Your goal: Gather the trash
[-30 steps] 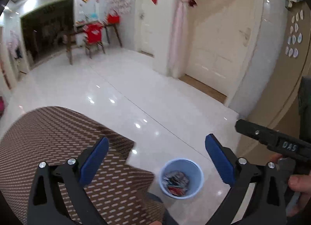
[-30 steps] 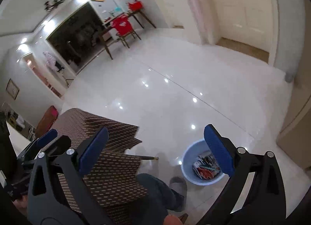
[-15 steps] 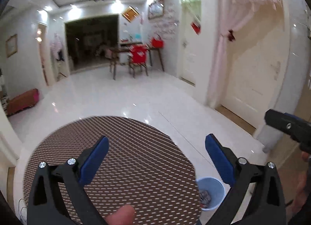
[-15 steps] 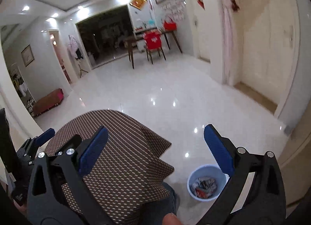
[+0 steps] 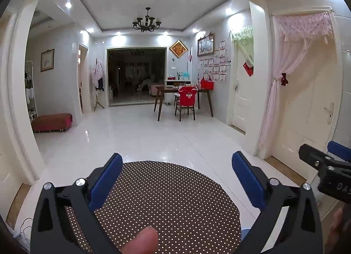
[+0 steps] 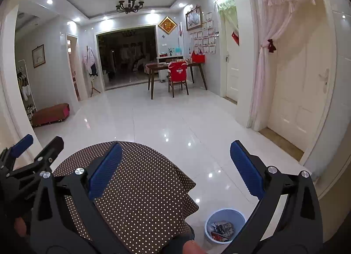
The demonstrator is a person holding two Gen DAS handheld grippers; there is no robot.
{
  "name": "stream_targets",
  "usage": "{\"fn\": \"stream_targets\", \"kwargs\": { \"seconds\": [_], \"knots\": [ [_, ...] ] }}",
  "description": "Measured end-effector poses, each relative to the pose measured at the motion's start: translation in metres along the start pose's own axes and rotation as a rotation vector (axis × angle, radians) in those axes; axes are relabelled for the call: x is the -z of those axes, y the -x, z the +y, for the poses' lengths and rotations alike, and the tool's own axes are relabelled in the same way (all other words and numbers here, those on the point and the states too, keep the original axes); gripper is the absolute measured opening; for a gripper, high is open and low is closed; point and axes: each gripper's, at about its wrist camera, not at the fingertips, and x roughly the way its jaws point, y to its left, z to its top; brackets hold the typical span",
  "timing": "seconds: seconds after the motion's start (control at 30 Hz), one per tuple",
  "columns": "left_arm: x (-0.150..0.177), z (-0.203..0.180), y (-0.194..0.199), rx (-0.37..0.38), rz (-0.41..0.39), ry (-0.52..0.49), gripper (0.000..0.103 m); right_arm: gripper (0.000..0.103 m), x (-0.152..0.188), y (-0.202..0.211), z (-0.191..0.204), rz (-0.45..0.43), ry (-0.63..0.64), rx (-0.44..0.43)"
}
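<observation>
At the bottom of both frames we hold the left gripper [image 5: 176, 179] and right gripper [image 6: 175, 173] level, jaws spread wide and empty, over the dotted tablecloth [image 6: 140, 188]. We see the blue bin [image 6: 224, 225] low and right of centre in the right wrist view, under the right finger, trash already inside; we judge the right hand nearer. Farther up, glossy floor [image 6: 175, 118] runs to a wooden table [image 6: 175, 65].

desk and bin
the bin [image 6: 224, 225] sits on the floor [image 6: 175, 127] right of the desk [image 6: 140, 188], trash [image 6: 221, 228] inside it.
</observation>
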Motion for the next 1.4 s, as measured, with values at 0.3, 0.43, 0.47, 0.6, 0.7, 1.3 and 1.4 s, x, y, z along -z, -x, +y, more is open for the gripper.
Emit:
{"fn": "stream_targets", "kwargs": {
  "seconds": [0.3,0.43,0.47,0.6,0.7,1.3,1.4],
  "knots": [
    [-0.007,0.002,0.008,0.015,-0.008,0.033,0.098,0.097,-0.001,0.007,0.007,-0.027,0.014,0.000],
    [-0.007,0.001,0.011,0.012,-0.006,0.034,0.098,0.097,0.000,0.008,0.006,-0.033,0.020,-0.002],
    [-0.007,0.002,0.010,0.014,-0.005,0.034,0.098,0.097,-0.001,0.009,0.006,-0.034,0.022,0.000],
    [-0.006,0.000,0.010,0.013,-0.005,0.033,0.098,0.097,0.000,0.011,0.011,-0.038,0.026,0.001],
    [-0.006,0.000,0.011,0.021,-0.001,0.037,0.098,0.097,0.000,0.011,0.011,-0.038,0.027,0.002],
    [-0.001,0.009,0.022,0.036,-0.011,0.035,0.098,0.097,-0.004,0.017,0.018,-0.049,0.030,-0.001],
    [-0.001,0.009,0.022,0.040,-0.009,0.039,0.098,0.097,-0.004,0.017,0.018,-0.048,0.029,0.000]
  ]
}}
